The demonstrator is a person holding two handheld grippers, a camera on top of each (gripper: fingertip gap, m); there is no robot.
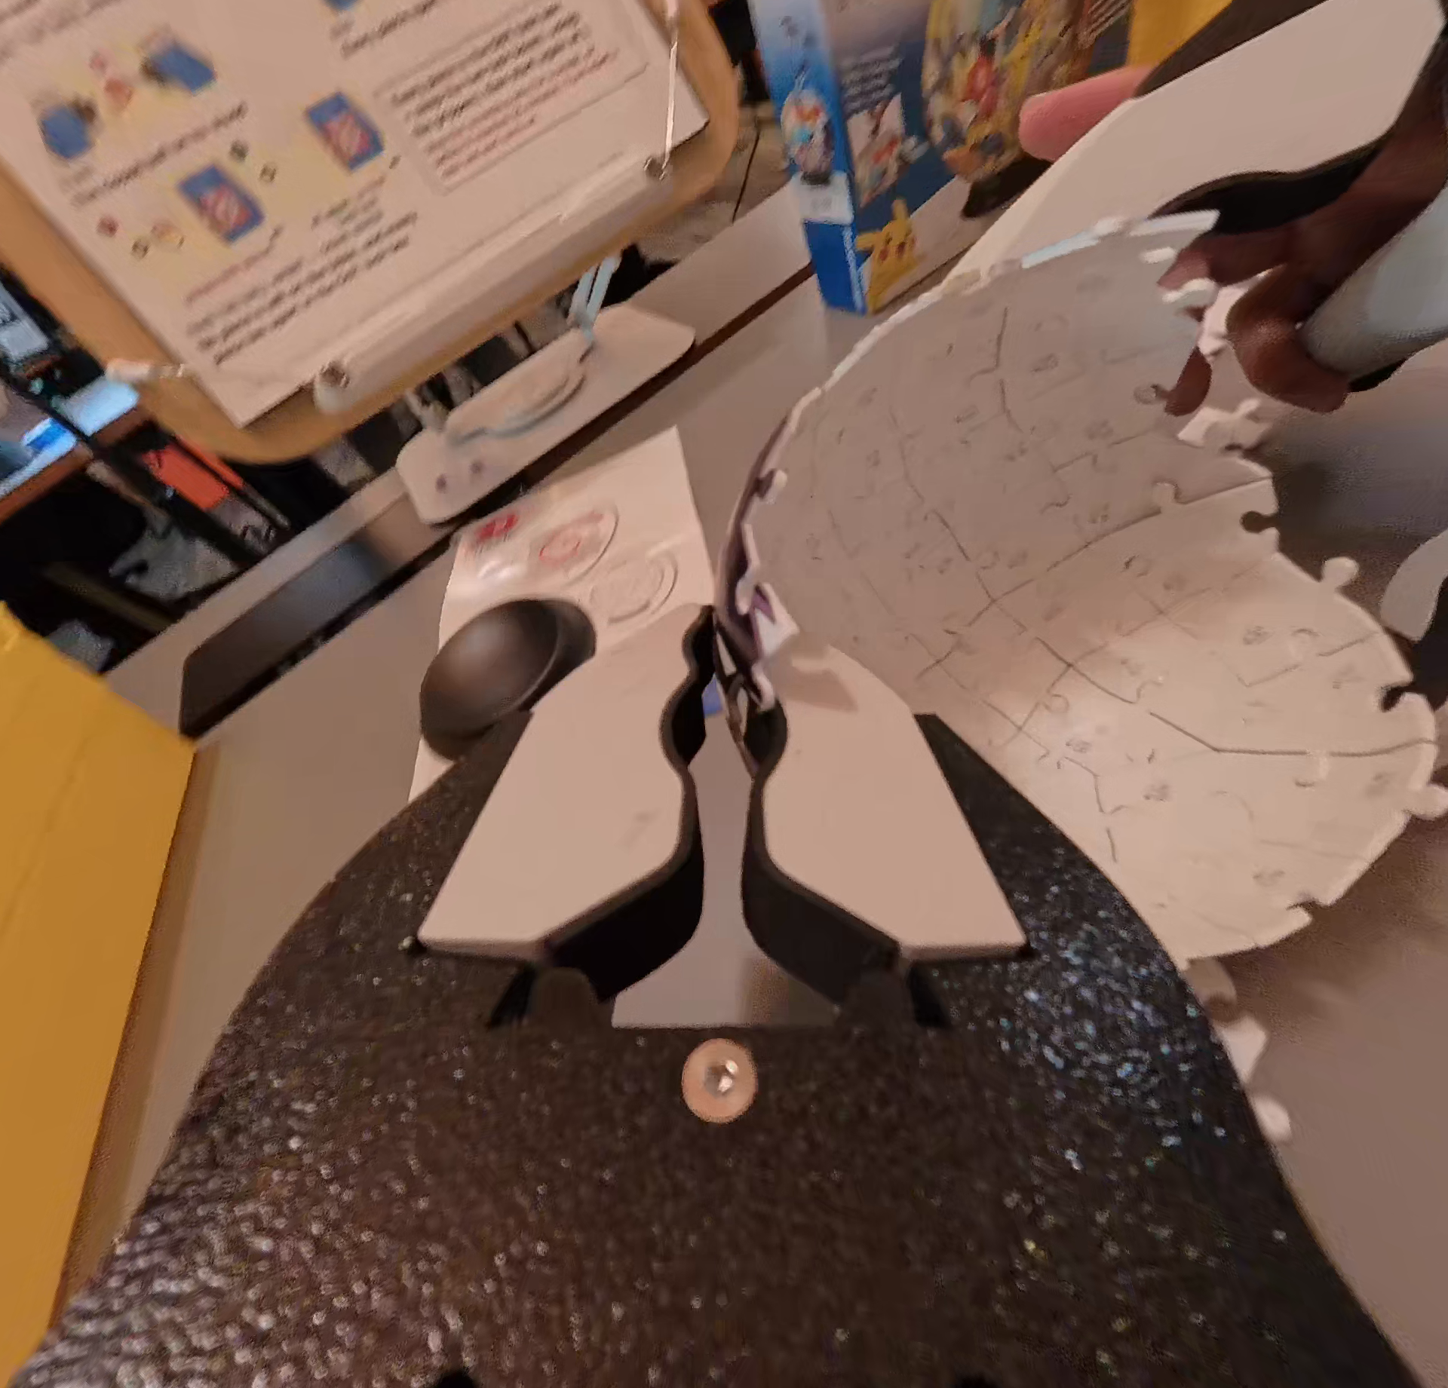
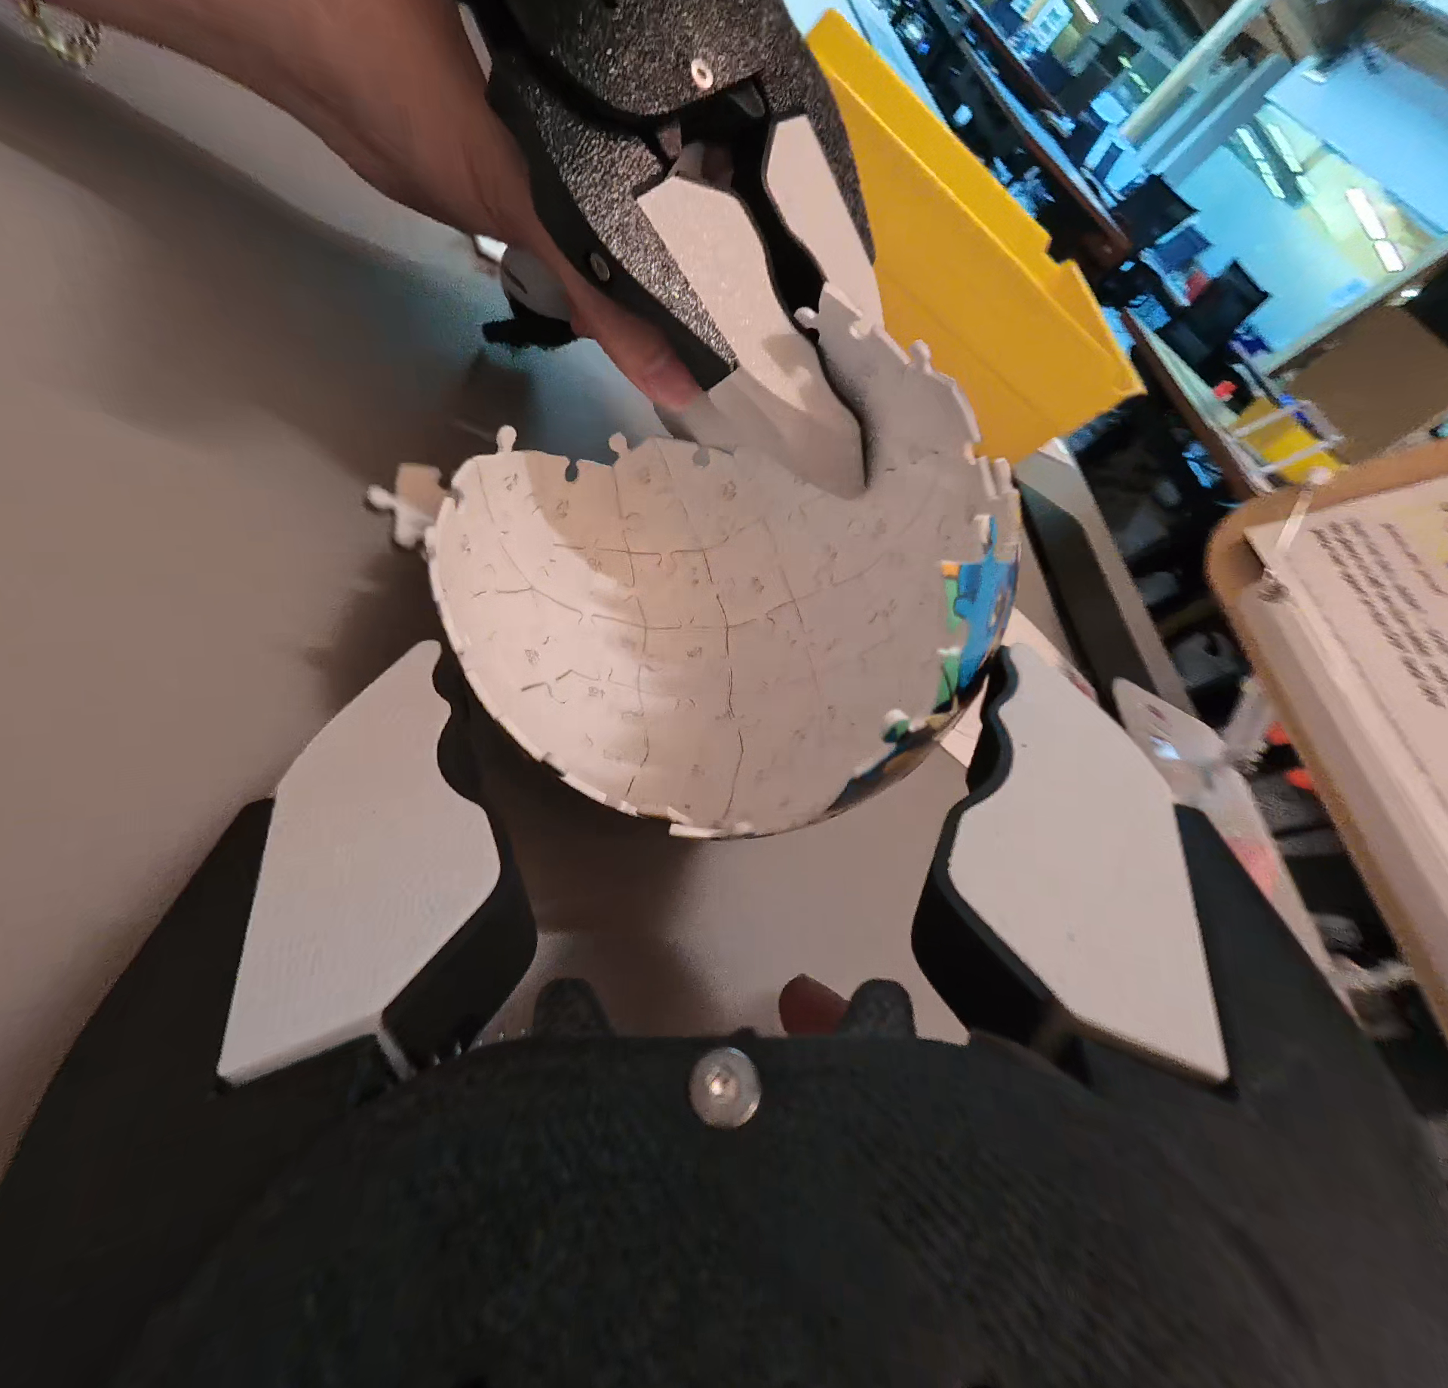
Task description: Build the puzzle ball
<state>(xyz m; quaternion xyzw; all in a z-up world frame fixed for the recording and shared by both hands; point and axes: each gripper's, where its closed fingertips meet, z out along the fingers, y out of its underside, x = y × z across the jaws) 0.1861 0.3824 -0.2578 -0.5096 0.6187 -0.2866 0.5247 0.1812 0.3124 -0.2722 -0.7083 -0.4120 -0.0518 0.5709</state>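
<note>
The half-built puzzle ball is a bowl-shaped shell, white and numbered inside, with colour print on the outside. In the left wrist view the puzzle ball fills the right side. My left gripper is shut on the shell's rim, and in the right wrist view the left gripper has one finger inside the shell and one outside. My right gripper is open wide, its fingers on either side of the shell's lower part. I cannot tell whether they touch it.
A black dome stand sits on a printed sheet. The puzzle box and an instruction board on a stand are behind. A yellow bin stands beside the table. Loose white pieces lie by the shell. A hand holds the right gripper.
</note>
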